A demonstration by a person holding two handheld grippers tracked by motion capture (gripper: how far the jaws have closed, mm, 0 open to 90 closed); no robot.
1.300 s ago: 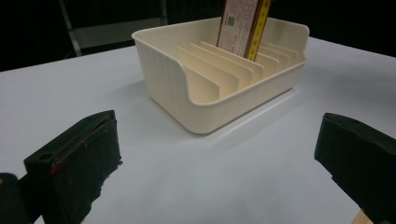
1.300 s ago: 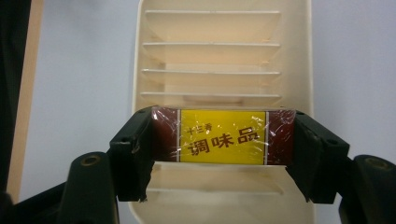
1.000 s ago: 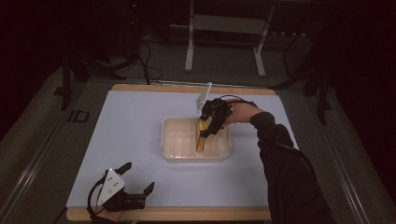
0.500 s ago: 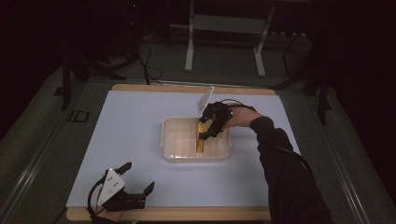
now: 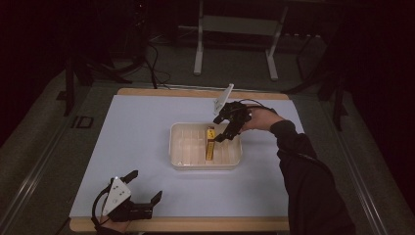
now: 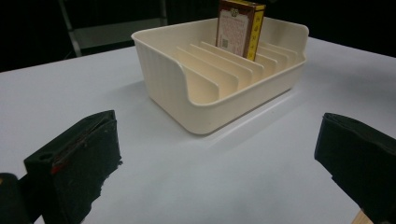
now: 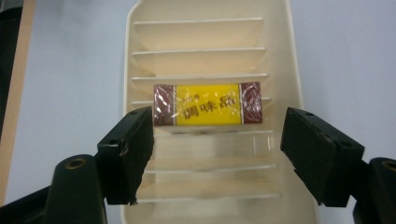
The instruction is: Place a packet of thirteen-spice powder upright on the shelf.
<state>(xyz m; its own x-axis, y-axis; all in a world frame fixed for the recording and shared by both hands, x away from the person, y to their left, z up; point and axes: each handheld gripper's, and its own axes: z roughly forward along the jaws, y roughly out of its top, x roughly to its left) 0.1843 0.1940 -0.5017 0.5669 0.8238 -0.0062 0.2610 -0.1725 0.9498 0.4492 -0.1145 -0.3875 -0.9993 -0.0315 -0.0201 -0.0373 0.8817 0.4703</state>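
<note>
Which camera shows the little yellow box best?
The right gripper view: the yellow box sits close, its printed top facing the camera. The left gripper view shows its side, cut off at the top. The high view shows it small in the tray.

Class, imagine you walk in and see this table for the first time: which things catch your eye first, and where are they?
First the yellow and dark red box, standing upright between the dividers of the cream slotted tray at mid-table. Directly over it hangs the right tool, whose jaws have just been opening and stand apart from the box. The left tool lies open at the table's near edge.
</note>
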